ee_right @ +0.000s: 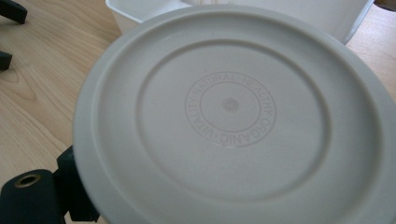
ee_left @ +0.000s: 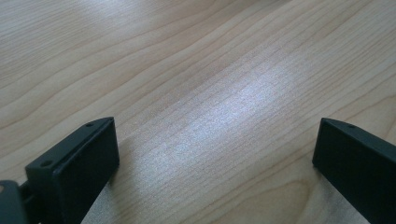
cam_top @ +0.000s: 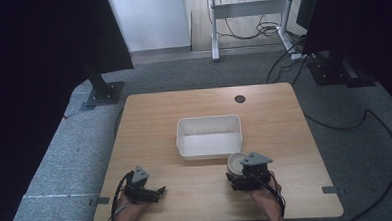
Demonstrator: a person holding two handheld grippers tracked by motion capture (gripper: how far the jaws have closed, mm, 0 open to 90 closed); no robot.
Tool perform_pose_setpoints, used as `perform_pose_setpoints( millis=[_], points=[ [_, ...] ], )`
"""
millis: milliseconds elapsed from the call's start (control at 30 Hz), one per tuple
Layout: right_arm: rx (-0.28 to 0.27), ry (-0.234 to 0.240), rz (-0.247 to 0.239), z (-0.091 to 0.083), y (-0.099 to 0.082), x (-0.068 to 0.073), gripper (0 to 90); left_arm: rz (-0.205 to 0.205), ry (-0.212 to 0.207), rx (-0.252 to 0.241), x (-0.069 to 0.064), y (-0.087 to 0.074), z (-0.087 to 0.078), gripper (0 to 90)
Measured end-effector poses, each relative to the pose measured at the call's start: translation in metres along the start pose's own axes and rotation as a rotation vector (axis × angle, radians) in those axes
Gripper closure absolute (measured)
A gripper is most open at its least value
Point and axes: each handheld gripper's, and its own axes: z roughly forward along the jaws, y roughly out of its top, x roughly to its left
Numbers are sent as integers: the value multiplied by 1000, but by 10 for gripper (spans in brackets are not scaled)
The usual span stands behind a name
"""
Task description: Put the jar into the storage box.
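A round cream container with a ridged lid [cam_top: 234, 162] stands on the wooden table [cam_top: 149, 122], just in front of a white rectangular bin [cam_top: 209, 149]. My right gripper [cam_top: 236, 171] is shut on the container. In the right gripper view the lid [ee_right: 229, 107] sits close up and carries a ring of embossed lettering. One black finger [ee_right: 72, 186] presses against its left side and the other is hidden. The bin's wall [ee_right: 336, 16] rises right behind it. My left gripper [cam_top: 160, 190] rests near the front left edge, open [ee_left: 215, 135] over bare wood.
A dark cable hole [cam_top: 239, 99] lies near the table's far edge. On the grey carpet, black stand bases sit at the back left [cam_top: 103, 93] and back right [cam_top: 332, 69], with cables [cam_top: 380, 127] trailing along the right side.
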Motion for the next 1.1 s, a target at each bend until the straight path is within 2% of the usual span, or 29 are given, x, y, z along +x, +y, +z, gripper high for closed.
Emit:
perform_pose_setpoints(
  millis=[1100],
  points=[
    [-12,20,3,26,39,1,92,1,1,0,0,0,0,2]
  ],
)
